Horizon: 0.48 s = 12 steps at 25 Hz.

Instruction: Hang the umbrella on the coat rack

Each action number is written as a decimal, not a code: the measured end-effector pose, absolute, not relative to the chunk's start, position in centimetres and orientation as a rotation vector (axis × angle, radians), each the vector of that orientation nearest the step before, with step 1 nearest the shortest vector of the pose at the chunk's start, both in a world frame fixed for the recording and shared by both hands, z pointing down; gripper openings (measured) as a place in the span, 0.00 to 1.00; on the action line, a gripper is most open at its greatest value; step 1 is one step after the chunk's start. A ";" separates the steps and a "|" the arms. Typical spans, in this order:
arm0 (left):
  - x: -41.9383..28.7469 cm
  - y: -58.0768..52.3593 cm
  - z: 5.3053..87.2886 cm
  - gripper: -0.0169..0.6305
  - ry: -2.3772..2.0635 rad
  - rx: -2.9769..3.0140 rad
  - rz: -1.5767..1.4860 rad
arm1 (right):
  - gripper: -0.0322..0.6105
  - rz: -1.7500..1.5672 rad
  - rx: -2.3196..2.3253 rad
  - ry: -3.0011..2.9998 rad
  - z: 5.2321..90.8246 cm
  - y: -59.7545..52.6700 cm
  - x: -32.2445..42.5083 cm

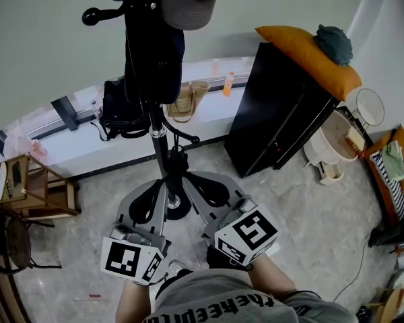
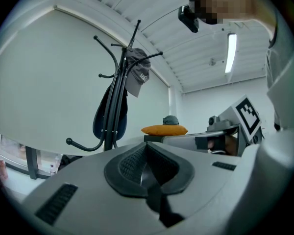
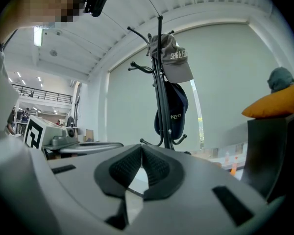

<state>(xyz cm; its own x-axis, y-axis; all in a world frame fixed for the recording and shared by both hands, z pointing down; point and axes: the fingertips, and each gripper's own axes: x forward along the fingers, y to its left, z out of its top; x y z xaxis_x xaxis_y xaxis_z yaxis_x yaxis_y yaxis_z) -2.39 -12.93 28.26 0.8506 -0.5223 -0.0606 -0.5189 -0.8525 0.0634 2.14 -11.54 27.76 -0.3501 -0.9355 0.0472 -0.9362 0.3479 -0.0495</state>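
Note:
The black coat rack (image 1: 159,136) stands straight ahead on the floor, also in the left gripper view (image 2: 118,89) and the right gripper view (image 3: 162,89). A grey cap (image 1: 195,2) hangs on a top hook. Below it hangs a dark blue cap (image 3: 174,112). I can make out no umbrella in any view. My left gripper (image 1: 155,197) and right gripper (image 1: 205,187) are held side by side, level, near the rack's foot. Both are shut with nothing between the pads (image 2: 146,148) (image 3: 141,151).
A black bag (image 1: 121,110) and a straw bag (image 1: 187,99) sit on the window ledge behind the rack. A black cabinet (image 1: 279,113) with an orange cushion (image 1: 310,56) stands at the right. A wooden chair (image 1: 30,187) is at the left.

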 end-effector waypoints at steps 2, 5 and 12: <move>-2.5 -13.0 28.1 0.05 -0.842 2.979 -0.122 | 0.07 0.102 1.783 -2.571 27.6 -11.5 2.1; -2.5 -12.9 28.1 0.05 -0.847 2.978 -0.125 | 0.07 0.092 1.781 -2.567 27.4 -11.5 2.0; -2.7 -12.6 28.2 0.05 -0.852 2.977 -0.119 | 0.07 0.082 1.772 -2.569 27.4 -11.3 1.8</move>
